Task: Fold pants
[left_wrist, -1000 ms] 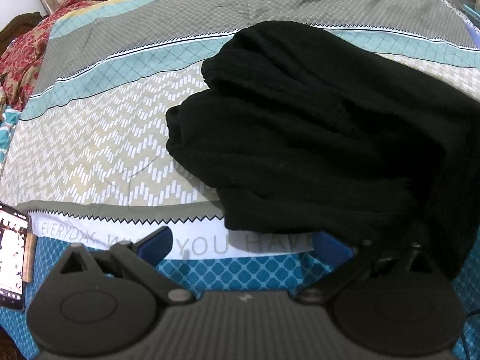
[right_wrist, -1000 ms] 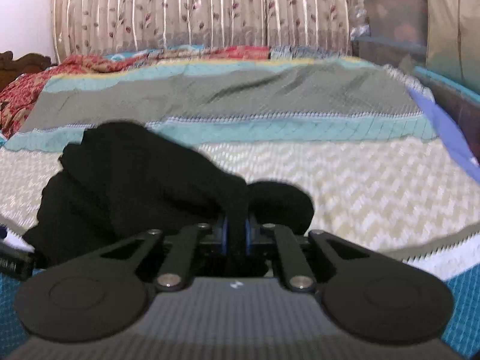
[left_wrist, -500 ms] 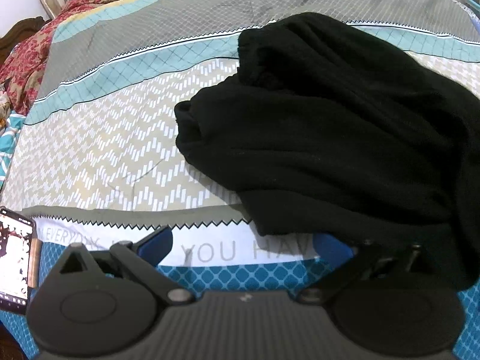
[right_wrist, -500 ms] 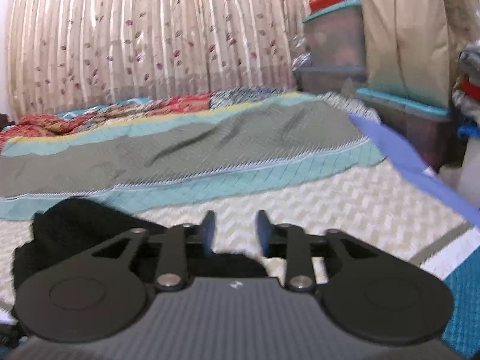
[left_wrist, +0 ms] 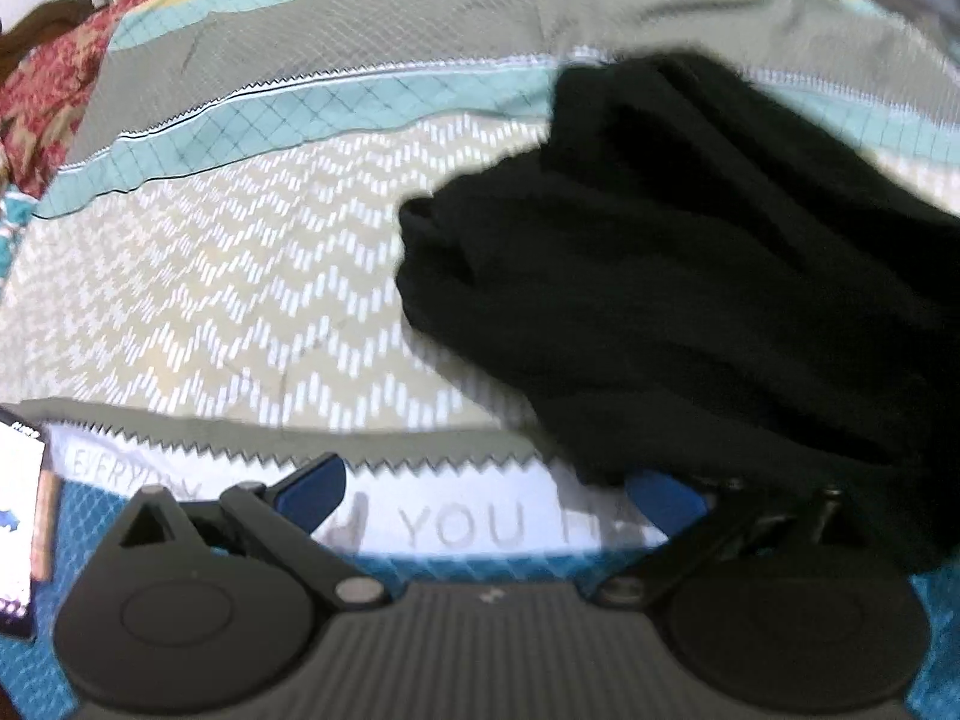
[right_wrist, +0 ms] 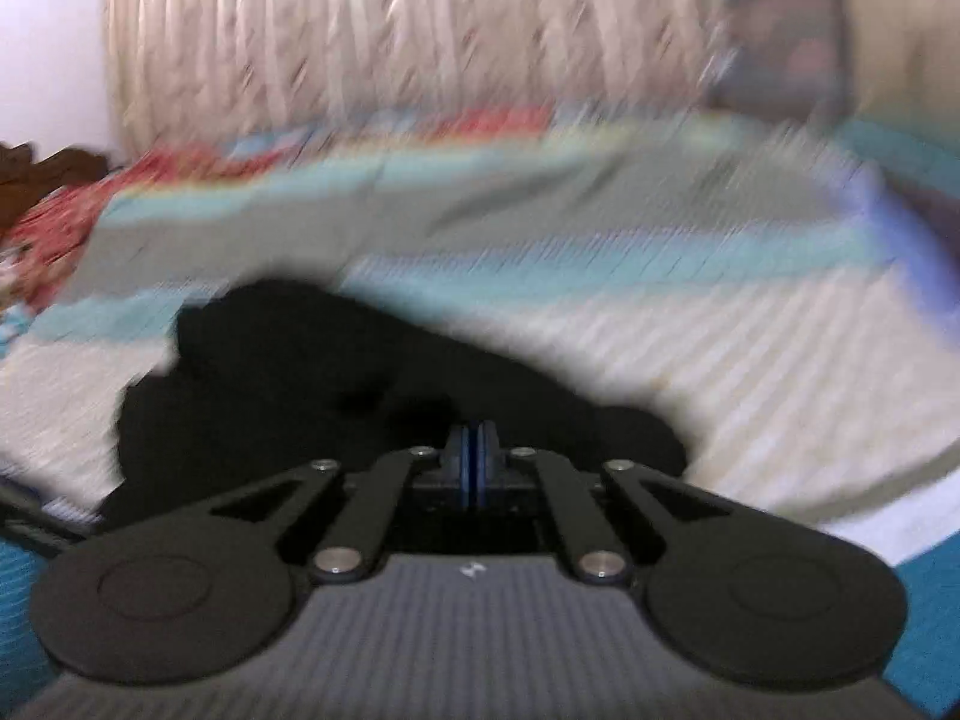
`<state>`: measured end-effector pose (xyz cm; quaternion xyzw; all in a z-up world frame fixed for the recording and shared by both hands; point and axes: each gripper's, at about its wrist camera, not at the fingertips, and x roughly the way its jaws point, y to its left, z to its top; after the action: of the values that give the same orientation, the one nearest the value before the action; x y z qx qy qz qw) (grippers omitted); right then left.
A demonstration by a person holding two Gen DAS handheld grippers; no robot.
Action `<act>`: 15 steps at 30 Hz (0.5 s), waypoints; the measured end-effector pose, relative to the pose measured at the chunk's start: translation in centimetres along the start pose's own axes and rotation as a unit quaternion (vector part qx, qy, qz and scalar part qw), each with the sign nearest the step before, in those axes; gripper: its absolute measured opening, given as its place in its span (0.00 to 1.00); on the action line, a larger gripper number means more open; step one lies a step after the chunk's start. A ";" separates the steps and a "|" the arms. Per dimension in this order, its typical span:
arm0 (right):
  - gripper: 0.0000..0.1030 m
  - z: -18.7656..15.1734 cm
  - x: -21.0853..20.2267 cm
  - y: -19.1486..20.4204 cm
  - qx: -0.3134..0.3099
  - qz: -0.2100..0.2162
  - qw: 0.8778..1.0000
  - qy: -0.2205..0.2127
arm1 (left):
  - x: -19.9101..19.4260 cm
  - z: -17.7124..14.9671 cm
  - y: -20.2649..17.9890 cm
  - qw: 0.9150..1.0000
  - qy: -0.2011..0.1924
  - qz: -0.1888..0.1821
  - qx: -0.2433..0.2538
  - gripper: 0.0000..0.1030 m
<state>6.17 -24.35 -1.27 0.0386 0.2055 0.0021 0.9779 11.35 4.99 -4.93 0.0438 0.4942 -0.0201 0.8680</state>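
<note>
The black pants [left_wrist: 690, 276] lie bunched on the patterned bedsheet [left_wrist: 228, 276], filling the right side of the left wrist view. My left gripper [left_wrist: 486, 492] is open just in front of their near edge. Its right pad [left_wrist: 660, 501] is tucked against the hem, and its left pad [left_wrist: 312, 483] is over bare sheet. In the blurred right wrist view the pants [right_wrist: 312, 372] sit just beyond my right gripper [right_wrist: 477, 462]. Its jaws are closing pad to pad, and I see no cloth between them.
A phone [left_wrist: 18, 534] lies at the left edge by the bed's front. Red floral bedding [left_wrist: 42, 78] is piled at the far left. Behind the bed hang curtains [right_wrist: 420, 30], with stacked storage boxes [right_wrist: 786, 42] at the far right.
The right gripper let go of the pants, opened, and is shut again with nothing in it. The pants have slid rightward in the left wrist view as the left gripper shifted left.
</note>
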 end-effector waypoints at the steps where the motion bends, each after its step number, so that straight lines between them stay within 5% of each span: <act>1: 0.05 0.7 -0.7 -0.7 0.003 -0.017 1.000 -0.016 | 0.0 0.7 0.7 1.000 -0.002 -0.016 -0.008 1.00; 5: 0.10 1.7 -1.2 -2.3 0.017 -0.023 1.000 -0.008 | 0.6 3.4 2.2 0.999 -0.012 -0.049 -0.016 1.00; 8: 0.24 1.1 -0.9 -2.7 0.009 -0.042 0.999 0.009 | -0.1 4.7 2.7 0.998 -0.023 -0.056 -0.011 1.00; 10: 0.50 0.2 -1.0 -3.4 0.033 -0.033 0.999 0.024 | -1.4 4.8 2.9 0.996 -0.046 -0.076 -0.006 1.00; 12: 0.51 -0.5 -1.0 -3.5 0.038 -0.024 0.999 0.029 | -3.7 4.6 2.8 0.990 -0.087 -0.109 0.024 1.00; 15: 0.54 0.3 -0.3 -1.8 0.008 0.014 1.000 0.023 | -5.7 4.2 3.1 0.985 -0.132 -0.102 0.042 1.00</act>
<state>6.02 -26.14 -0.97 0.0495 0.2275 0.0149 0.9724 12.31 7.61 2.28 0.0266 0.3759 -0.1352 0.9163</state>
